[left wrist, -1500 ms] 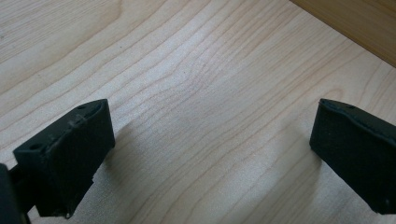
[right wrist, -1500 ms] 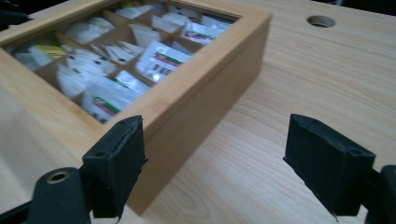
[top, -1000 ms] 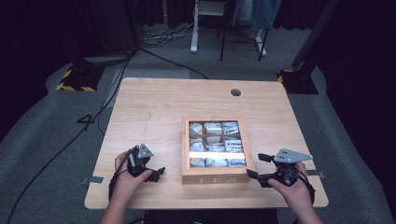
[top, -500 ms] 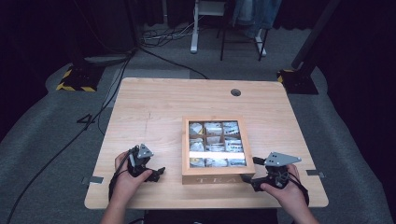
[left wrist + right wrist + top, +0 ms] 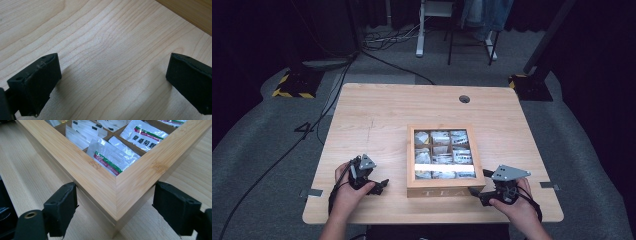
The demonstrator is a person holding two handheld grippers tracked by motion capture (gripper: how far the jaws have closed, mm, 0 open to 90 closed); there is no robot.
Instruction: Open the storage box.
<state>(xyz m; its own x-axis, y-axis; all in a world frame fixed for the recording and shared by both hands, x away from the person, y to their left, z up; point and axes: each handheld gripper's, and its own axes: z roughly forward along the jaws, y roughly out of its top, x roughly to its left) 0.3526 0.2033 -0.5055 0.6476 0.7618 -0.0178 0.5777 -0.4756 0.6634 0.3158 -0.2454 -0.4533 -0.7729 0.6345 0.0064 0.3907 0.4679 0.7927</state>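
Observation:
A wooden tea box sits on the table toward the near edge, its framed lid down over several sachets. My right gripper is at the box's near right corner. In the right gripper view its jaws stand one on each side of that corner, close against the two faces; they have just been closing a little, and I see no squeeze on the wood. My left gripper rests low on the table left of the box, jaws wide apart over bare wood.
The light wooden table has a round cable hole at the back. A box side crosses the top right of the left gripper view. Dark floor, cables and stand legs surround the table.
My right hand has shifted left and nearer, from the box's right side to its near right corner. The left hand has stayed put.

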